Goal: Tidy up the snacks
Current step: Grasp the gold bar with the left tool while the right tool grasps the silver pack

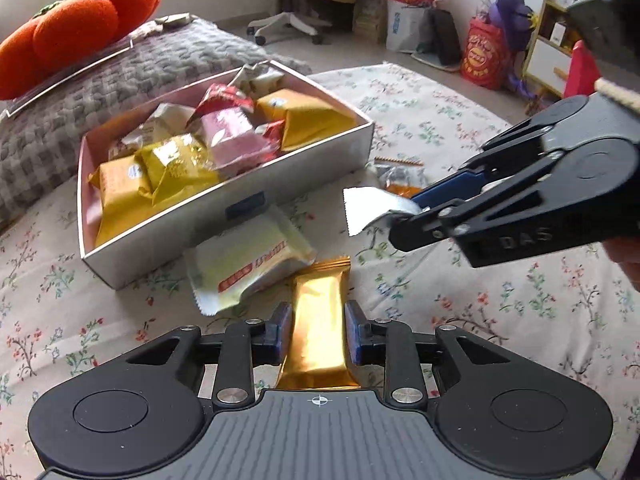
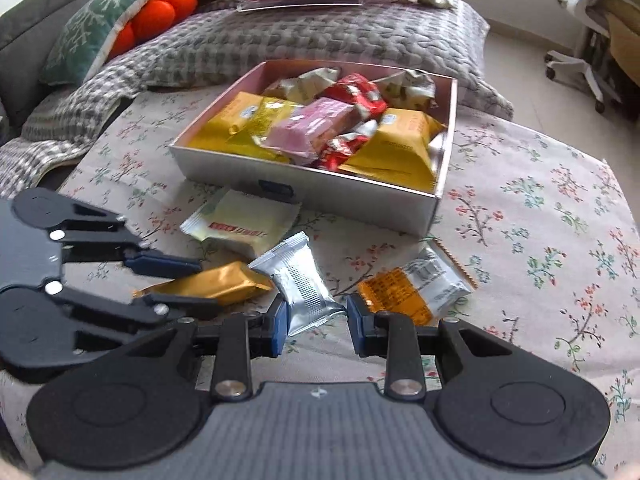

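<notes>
- Left gripper [image 1: 316,334] has the gold bar [image 1: 318,336] between its jaws. Why?
- To lift it off the bed [image 1: 500,320] into the box [image 1: 224,216] just beside.
- And the right gripper [image 2: 316,322]?
- It pinches the silver packet [image 2: 298,280], nearly shut.

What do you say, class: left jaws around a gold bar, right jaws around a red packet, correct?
No: the packet between the right gripper's jaws is silver, not red, as the right wrist view shows. The left gripper's jaws are around the gold bar.
</notes>
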Demonstrator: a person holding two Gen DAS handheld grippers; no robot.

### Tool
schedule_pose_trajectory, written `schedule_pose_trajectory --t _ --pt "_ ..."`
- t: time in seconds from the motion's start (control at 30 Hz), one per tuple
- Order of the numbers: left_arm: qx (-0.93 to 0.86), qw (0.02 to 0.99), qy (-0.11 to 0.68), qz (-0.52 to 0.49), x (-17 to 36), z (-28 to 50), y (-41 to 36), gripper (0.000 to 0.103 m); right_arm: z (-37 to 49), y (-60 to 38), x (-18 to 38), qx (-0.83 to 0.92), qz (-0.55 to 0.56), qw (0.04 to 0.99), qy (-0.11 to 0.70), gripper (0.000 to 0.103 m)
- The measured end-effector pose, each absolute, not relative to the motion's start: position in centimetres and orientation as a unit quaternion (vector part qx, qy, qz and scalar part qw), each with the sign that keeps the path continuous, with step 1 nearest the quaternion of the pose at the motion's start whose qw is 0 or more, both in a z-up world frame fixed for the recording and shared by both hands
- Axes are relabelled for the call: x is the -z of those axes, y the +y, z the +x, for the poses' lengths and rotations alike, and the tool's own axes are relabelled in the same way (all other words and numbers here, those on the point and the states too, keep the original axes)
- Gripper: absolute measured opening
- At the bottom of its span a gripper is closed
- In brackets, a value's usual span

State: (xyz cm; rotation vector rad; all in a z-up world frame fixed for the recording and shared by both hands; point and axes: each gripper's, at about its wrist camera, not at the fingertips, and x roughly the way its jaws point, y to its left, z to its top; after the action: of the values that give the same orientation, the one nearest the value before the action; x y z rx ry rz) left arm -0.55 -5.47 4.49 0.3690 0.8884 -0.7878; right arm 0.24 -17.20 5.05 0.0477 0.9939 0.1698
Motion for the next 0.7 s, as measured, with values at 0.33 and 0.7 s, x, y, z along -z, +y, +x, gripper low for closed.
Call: schedule_pose_trajectory --t 0.33,0.7 --pt "0.38 0.818 0.408 0.139 -6.1 -0.5 -5.1 0.021 0.3 -18.1 -5.1 -0.064 0.056 0.878 0.471 0.028" --pt "0.373 0.809 0.431 0.142 -5.7 0.2 -4.5 0.014 0.3 -18.5 -5.1 -0.053 0.063 0.878 0.471 0.028"
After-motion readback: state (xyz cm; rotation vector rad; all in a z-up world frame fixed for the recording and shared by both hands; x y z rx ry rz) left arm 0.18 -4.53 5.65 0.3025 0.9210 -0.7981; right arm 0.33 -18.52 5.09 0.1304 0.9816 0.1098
